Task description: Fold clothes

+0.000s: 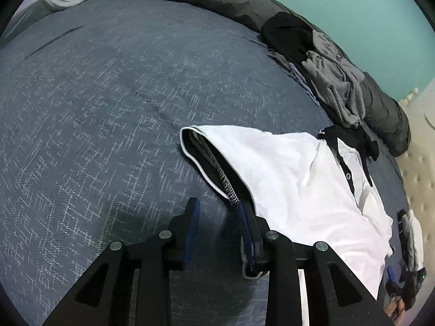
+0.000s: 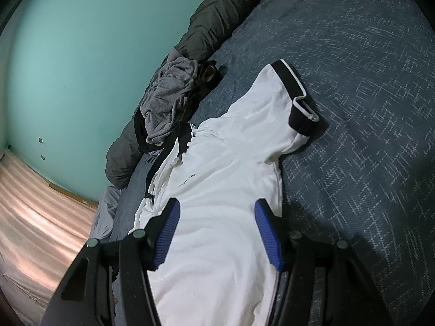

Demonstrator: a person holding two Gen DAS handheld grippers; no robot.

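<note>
A: Where is our white polo shirt with black trim (image 2: 233, 163)?

B: Flat on the blue speckled bed cover (image 1: 95, 108). We are tidying its sleeve (image 1: 217, 163) before a fold.

A: And our left tongs (image 1: 217, 212)?

B: Let go, jaws apart, right beside the black cuff.

A: The right tongs (image 2: 217, 217)?

B: Wide apart over the shirt's body, gripping nothing. Next, I think, we pinch an edge and fold.
</note>
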